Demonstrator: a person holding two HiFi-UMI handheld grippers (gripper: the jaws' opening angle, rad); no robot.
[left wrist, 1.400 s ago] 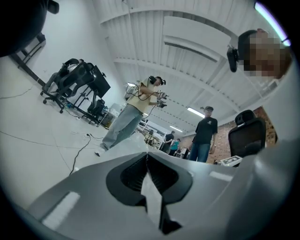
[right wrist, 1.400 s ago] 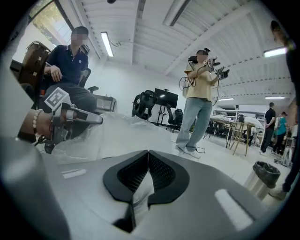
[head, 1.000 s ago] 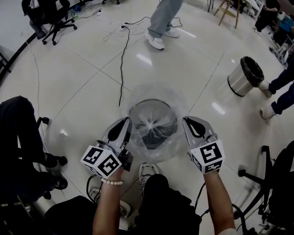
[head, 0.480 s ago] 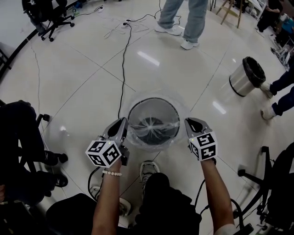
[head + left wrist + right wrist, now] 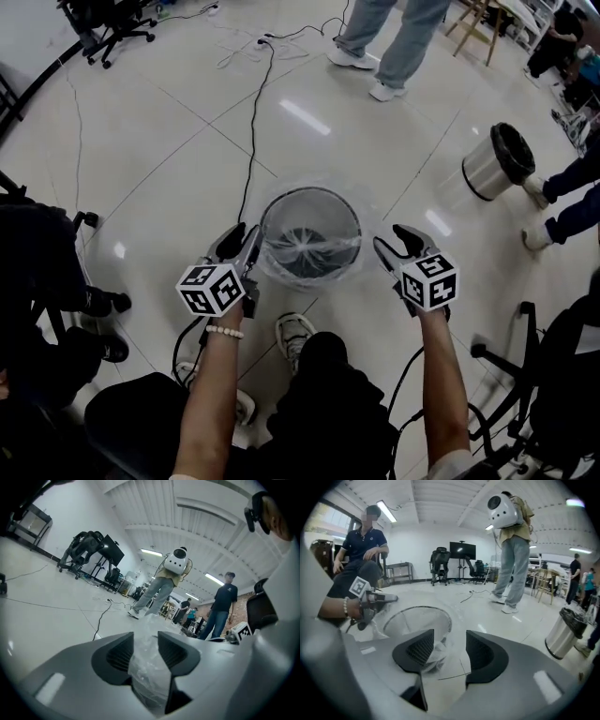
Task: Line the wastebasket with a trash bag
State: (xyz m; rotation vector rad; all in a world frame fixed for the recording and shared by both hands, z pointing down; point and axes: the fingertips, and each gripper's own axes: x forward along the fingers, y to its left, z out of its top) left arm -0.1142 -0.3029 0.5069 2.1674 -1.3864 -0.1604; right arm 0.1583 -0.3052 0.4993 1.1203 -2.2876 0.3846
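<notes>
The round wastebasket [image 5: 310,234] stands on the floor in front of me, lined with a clear trash bag [image 5: 281,270] whose edge is folded down over the rim. My left gripper [image 5: 242,240] sits at the basket's left rim. Its jaws are opening, with bunched bag film [image 5: 149,667] still lying between them in the left gripper [image 5: 145,641] view. My right gripper [image 5: 390,242] is at the right rim, also opening. In the right gripper [image 5: 450,645] view a fold of the bag [image 5: 432,654] rests against one pad only, with a gap beside it, and the basket [image 5: 417,618] lies beyond.
A steel bin with a black bag [image 5: 497,161] stands at the far right. A cable [image 5: 253,122] runs across the tiles behind the basket. A person's feet [image 5: 380,86] are at the back. Office chairs [image 5: 525,356] and seated people flank me; my shoe [image 5: 295,333] is near the basket.
Both grippers came down beside the basket, drawing the bag's edge down over the rim. Their jaws, shut on the film before, now stand apart. The walking person moved right.
</notes>
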